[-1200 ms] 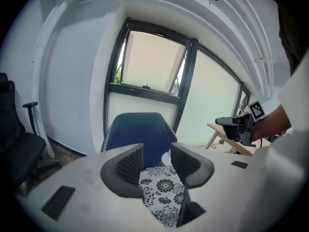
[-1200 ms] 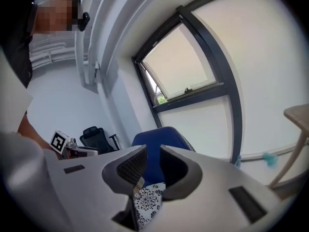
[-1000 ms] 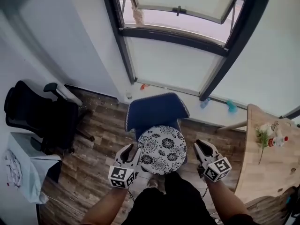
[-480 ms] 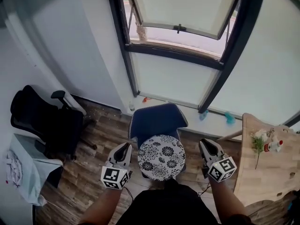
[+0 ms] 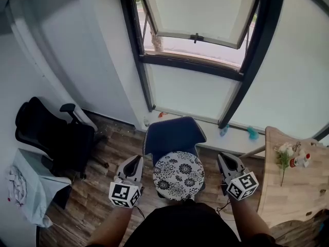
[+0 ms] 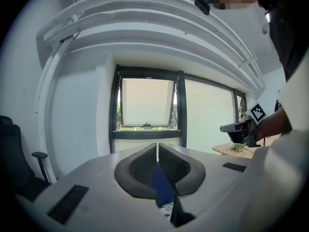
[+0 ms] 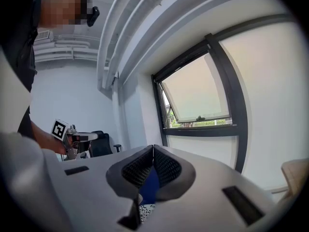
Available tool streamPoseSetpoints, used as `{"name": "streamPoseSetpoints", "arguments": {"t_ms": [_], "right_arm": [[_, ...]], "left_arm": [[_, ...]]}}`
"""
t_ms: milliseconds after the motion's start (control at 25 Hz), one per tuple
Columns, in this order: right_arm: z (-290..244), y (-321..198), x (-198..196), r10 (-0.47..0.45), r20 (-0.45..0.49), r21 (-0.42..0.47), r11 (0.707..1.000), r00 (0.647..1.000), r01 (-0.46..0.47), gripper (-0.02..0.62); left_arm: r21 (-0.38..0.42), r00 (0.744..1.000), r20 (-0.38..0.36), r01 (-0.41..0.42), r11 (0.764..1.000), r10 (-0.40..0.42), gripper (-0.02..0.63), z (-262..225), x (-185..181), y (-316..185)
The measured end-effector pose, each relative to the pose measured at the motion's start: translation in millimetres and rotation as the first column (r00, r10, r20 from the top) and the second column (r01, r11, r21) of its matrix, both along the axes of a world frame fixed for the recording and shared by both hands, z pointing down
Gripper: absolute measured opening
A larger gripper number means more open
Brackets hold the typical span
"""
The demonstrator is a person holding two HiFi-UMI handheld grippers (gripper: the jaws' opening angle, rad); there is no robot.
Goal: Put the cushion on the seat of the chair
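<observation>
A round black-and-white flowered cushion point(image 5: 178, 175) lies on the seat of the blue chair point(image 5: 172, 137) below the window. My left gripper point(image 5: 134, 162) hangs just left of the cushion, shut and empty. On the other side my right gripper point(image 5: 222, 158) is also shut with nothing in it. In the left gripper view the jaws point(image 6: 157, 146) meet in front of the window, with a sliver of blue chair point(image 6: 163, 190) below them. The right gripper view shows its jaws point(image 7: 153, 148) pressed together, with the blue chair point(image 7: 149, 187) beneath.
A black office chair point(image 5: 51, 133) stands at the left, beside a white cloth-covered thing point(image 5: 25, 187). A wooden table point(image 5: 290, 184) with flowers and a small bottle is at the right. The tilted-open window point(image 5: 200, 14) and its sill are straight ahead.
Both grippers stood open beside the cushion a second ago; they have risen and shut empty. The cushion stays on the seat.
</observation>
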State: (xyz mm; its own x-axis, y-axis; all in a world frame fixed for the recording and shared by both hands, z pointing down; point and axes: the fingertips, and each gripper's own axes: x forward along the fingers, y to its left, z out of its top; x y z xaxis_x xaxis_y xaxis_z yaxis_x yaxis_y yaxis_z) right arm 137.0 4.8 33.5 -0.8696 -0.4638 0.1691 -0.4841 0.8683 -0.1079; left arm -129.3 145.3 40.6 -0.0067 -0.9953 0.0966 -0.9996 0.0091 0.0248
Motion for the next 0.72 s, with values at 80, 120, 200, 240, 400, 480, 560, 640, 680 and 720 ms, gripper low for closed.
{"name": "streamPoseSetpoints", "arguments": {"t_ms": [80, 120, 200, 240, 400, 480, 560, 640, 680, 720], "right_arm": [[0.9, 0.4, -0.7, -0.001, -0.001, -0.002, 1.000, 1.000, 0.001, 0.026], [1.4, 1.0, -1.2, -0.001, -0.001, -0.002, 1.000, 1.000, 0.001, 0.026], [2.1, 2.0, -2.6, -0.003, -0.001, -0.003, 1.000, 1.000, 0.003, 0.026], [2.4, 2.3, -3.3, -0.005, -0.001, -0.003, 1.000, 1.000, 0.005, 0.026], [2.4, 3.9, -4.4, -0.009, 0.000, -0.003, 1.000, 1.000, 0.009, 0.026], [2.2, 4.0, -4.3, -0.007, 0.003, -0.003, 1.000, 1.000, 0.008, 0.026], [0.4, 4.5, -4.4, -0.010, 0.012, -0.001, 1.000, 1.000, 0.010, 0.026], [-2.9, 5.2, -5.1, -0.017, 0.016, 0.006, 1.000, 1.000, 0.017, 0.026], [-4.7, 5.5, -5.5, -0.020, 0.016, 0.011, 1.000, 1.000, 0.020, 0.026], [-6.5, 5.7, -5.9, -0.023, 0.015, 0.015, 1.000, 1.000, 0.023, 0.026]], "left_arm": [[-0.001, 1.000, 0.007, 0.011, 1.000, -0.011, 0.017, -1.6, -2.4, 0.6], [-0.002, 1.000, 0.008, 0.017, 1.000, -0.017, 0.017, -1.9, -4.1, 1.6], [-0.001, 1.000, 0.007, 0.028, 1.000, -0.028, 0.017, -3.0, -7.4, 4.0], [0.001, 0.999, 0.009, 0.032, 1.000, -0.032, 0.017, -3.9, -8.2, 5.0], [0.007, 0.999, 0.015, 0.037, 0.999, -0.038, 0.017, -7.6, -7.4, 8.0], [0.006, 0.999, 0.013, 0.040, 0.999, -0.040, 0.017, -8.3, -7.0, 8.4], [0.006, 0.999, 0.012, 0.039, 0.999, -0.039, 0.017, -8.7, -5.9, 8.4], [0.006, 0.999, 0.013, 0.037, 0.999, -0.037, 0.017, -9.3, -4.4, 8.1], [0.006, 0.999, 0.013, 0.036, 0.999, -0.036, 0.017, -9.6, -3.5, 7.9], [0.005, 0.999, 0.014, 0.035, 0.999, -0.035, 0.017, -9.9, -2.5, 7.7]]}}
